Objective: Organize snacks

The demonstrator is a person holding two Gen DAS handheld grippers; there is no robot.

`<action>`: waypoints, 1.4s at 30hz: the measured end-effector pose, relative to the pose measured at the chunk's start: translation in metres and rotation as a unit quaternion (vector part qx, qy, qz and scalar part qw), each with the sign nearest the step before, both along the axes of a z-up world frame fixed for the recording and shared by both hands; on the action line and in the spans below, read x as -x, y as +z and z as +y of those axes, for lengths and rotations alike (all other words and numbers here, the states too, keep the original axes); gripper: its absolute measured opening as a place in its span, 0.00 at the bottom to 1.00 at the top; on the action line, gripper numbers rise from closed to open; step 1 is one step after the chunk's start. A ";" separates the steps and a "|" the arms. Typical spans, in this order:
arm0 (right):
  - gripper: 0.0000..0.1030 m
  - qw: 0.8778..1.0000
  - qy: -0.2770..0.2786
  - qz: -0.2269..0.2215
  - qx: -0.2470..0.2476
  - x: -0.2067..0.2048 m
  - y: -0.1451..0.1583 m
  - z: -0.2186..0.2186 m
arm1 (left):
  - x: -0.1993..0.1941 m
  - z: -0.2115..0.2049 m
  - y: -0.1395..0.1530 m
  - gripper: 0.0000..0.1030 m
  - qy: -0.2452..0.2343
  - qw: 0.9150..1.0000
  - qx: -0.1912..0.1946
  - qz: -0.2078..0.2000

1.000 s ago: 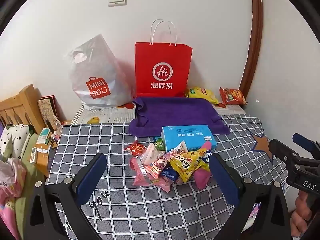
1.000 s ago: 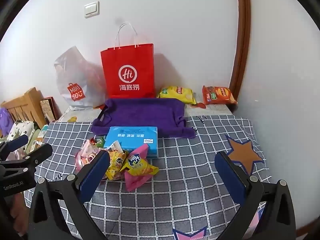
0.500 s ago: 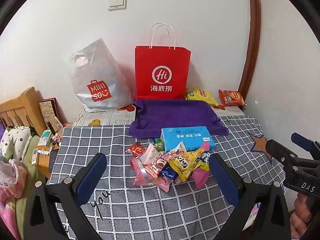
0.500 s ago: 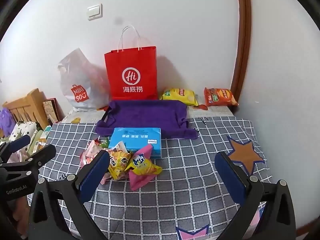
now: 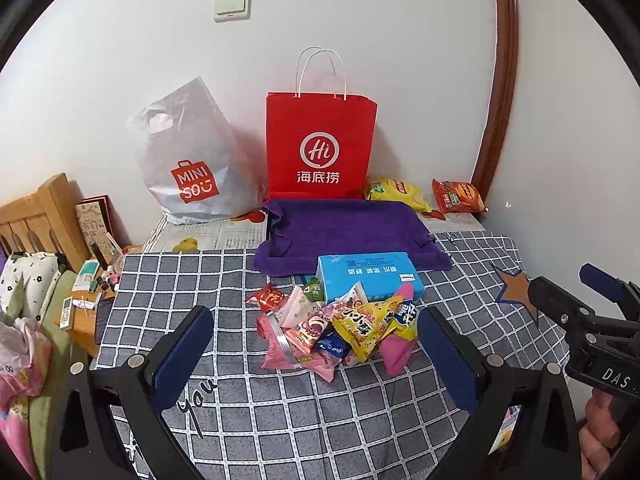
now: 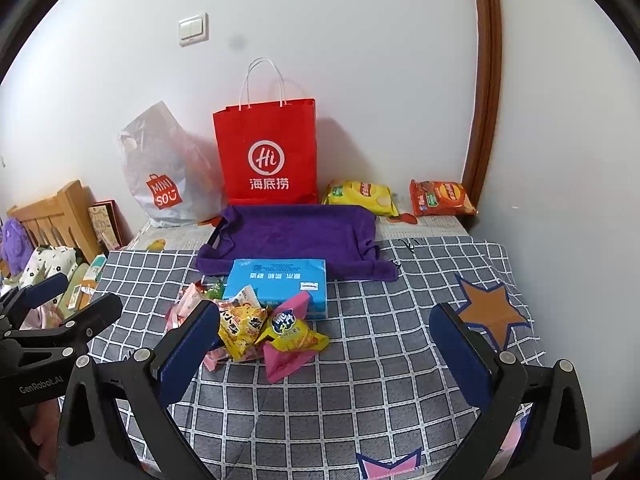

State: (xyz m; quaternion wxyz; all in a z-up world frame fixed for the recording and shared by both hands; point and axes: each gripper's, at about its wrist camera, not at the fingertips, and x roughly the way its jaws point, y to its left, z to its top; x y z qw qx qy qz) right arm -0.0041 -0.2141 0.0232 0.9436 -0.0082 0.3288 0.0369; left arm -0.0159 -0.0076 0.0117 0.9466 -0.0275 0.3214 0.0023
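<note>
Both grippers, left gripper (image 5: 312,344) and right gripper (image 6: 324,344), hang open above the snack pile (image 5: 340,328); we should pinch one top packet, the yellow packet (image 6: 296,338), by its edge.

Bright even light, soft shadows, strong fisheye edges.

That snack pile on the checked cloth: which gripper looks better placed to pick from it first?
Probably the left gripper. The snack pile sits right between its open jaws in its own view, while in the right gripper view the pile lies off toward the left finger.
</note>
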 end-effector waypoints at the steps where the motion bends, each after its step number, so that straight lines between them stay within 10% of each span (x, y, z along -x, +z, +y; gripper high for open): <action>1: 1.00 1.000 0.002 -0.001 0.000 0.000 0.001 0.001 | 0.000 0.000 0.000 0.99 -0.001 1.000 0.000 -0.001; 42: 1.00 1.000 0.009 -0.003 -0.009 0.003 -0.004 0.010 | 0.000 0.001 -0.001 0.99 0.001 1.000 0.004 -0.001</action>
